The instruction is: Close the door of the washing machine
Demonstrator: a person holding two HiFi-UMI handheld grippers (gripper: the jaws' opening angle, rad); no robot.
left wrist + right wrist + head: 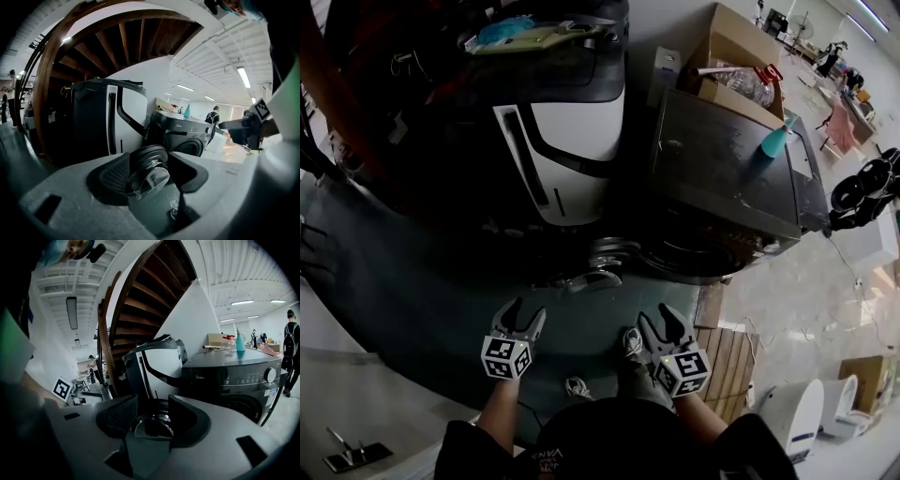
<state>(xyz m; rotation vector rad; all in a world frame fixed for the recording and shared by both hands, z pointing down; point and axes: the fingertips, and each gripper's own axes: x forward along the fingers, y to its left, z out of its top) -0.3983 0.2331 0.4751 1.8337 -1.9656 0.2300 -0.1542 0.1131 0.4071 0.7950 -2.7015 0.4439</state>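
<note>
Our left gripper (528, 312) and right gripper (659, 319) hang side by side, both with jaws spread and nothing pinched. Just beyond them, apart from both, the round door (598, 261) stands swung open from the dark washer (722, 169). A white appliance (581, 122) is at its left.

A bottle (773, 142) stands on the washing machine (722, 173), door (602, 260) at its left.

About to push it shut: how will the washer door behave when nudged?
The door seems hinged to the washer, so it should swing, not slide. Its thick ring and domed glass suggest it is stiff and fairly heavy. The glass looks smooth; a push there may slip.
</note>
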